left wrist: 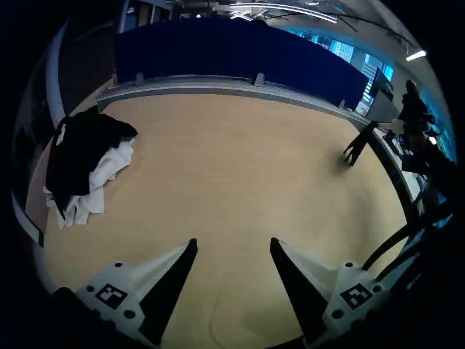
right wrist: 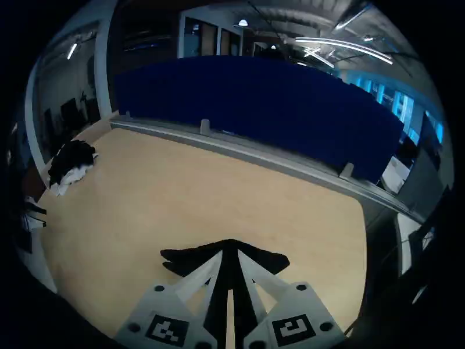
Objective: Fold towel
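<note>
In the right gripper view a black towel point(right wrist: 268, 260) lies flat and crumpled on the wooden table point(right wrist: 174, 192), close in front of the camera. My right gripper point(right wrist: 230, 245) is shut, its fingertips pinched together on the towel's far edge. In the left gripper view my left gripper point(left wrist: 232, 243) hovers low over bare table point(left wrist: 232, 163), open wide with nothing between its fingers. A pile of black and white cloths point(left wrist: 87, 166) sits at the table's left edge, well ahead of it and to the left. The same pile point(right wrist: 71, 163) appears far off at the left in the right gripper view.
A blue partition point(left wrist: 232, 52) on a grey rail point(left wrist: 232, 87) closes off the table's far side. A dark forked object point(left wrist: 354, 148) stands at the table's right edge; I cannot tell what it is. Beyond that edge are dark equipment and cables point(left wrist: 424, 157).
</note>
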The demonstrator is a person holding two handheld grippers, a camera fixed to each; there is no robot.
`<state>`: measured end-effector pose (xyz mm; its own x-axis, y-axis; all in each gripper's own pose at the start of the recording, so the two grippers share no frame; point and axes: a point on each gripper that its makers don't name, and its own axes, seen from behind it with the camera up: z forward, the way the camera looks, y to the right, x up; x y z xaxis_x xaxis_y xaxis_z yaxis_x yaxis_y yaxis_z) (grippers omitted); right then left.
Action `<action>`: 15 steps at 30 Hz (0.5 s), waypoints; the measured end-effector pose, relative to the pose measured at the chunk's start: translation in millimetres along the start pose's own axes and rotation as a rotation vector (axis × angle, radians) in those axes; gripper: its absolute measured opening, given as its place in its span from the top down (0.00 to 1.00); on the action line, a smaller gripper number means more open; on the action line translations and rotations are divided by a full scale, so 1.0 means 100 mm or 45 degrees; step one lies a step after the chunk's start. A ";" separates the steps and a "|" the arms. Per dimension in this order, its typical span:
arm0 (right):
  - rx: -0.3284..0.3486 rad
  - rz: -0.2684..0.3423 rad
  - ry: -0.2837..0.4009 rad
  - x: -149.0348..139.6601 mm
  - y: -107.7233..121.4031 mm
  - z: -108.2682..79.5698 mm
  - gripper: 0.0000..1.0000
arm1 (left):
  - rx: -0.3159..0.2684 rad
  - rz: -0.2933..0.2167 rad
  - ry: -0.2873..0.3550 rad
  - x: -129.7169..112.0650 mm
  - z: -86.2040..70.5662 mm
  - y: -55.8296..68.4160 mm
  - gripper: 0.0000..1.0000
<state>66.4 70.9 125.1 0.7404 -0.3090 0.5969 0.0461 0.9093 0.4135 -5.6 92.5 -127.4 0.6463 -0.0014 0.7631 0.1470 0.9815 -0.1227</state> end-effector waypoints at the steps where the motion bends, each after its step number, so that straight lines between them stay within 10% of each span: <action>1: 0.001 0.000 -0.001 0.00 0.00 0.01 0.97 | 0.002 -0.001 0.000 0.00 0.01 0.00 0.07; 15: 0.020 -0.021 0.006 0.05 -0.03 0.06 0.97 | 0.003 -0.003 -0.001 0.03 0.02 0.04 0.07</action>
<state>65.6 65.0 130.9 0.7426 -0.3227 0.5869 0.0479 0.8996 0.4340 -4.5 96.7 -123.8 0.6453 -0.0033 0.7639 0.1469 0.9819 -0.1198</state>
